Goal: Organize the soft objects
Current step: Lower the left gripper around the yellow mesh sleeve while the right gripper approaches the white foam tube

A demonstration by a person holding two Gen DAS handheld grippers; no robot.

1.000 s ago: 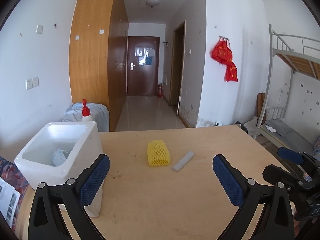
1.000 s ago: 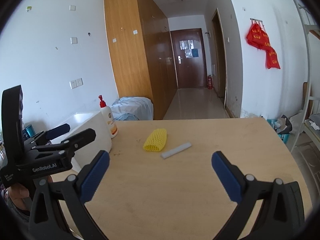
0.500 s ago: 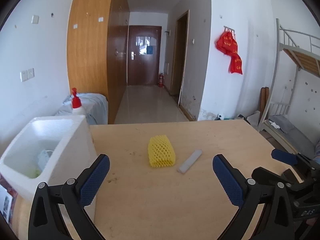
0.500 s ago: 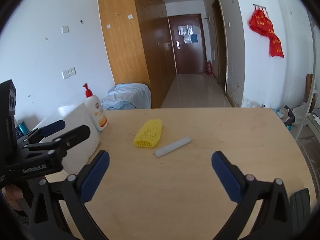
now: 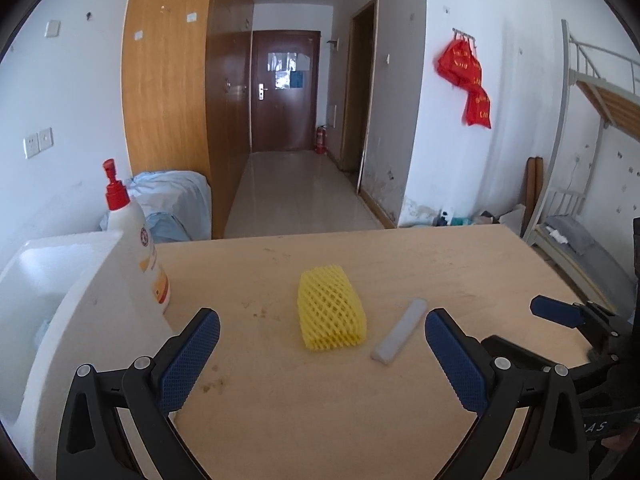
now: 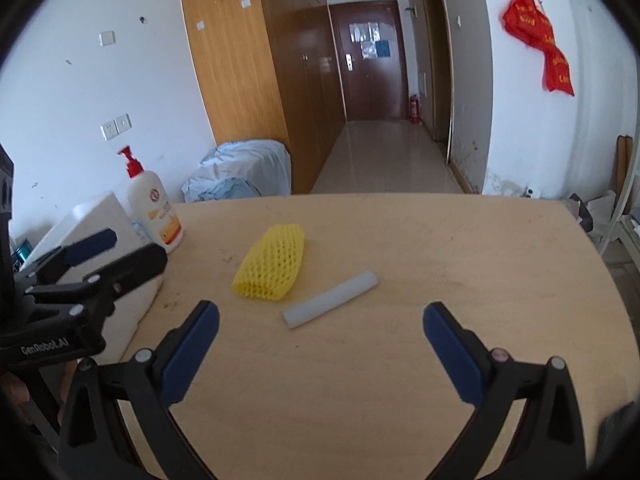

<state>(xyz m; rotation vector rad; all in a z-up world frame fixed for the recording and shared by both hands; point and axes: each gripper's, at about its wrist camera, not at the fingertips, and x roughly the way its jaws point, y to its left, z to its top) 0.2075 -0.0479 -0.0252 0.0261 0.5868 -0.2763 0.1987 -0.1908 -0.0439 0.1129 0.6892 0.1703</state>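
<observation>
Both grippers are wide open and hold nothing. The left gripper (image 5: 322,354) hangs over the table (image 5: 320,420), near the yellow net (image 5: 331,307). The right gripper (image 6: 320,344) faces the white stick (image 6: 330,305). Net and stick lie close together, just apart. The white box (image 5: 48,304) stands at the left. A grab could squash the net or bump the stick and roll it away.

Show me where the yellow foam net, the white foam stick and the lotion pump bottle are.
yellow foam net (image 5: 331,308), left wrist view, mesh middle.
white foam stick (image 6: 330,298), right wrist view, mid-length.
lotion pump bottle (image 6: 155,213), right wrist view, body label.
</observation>
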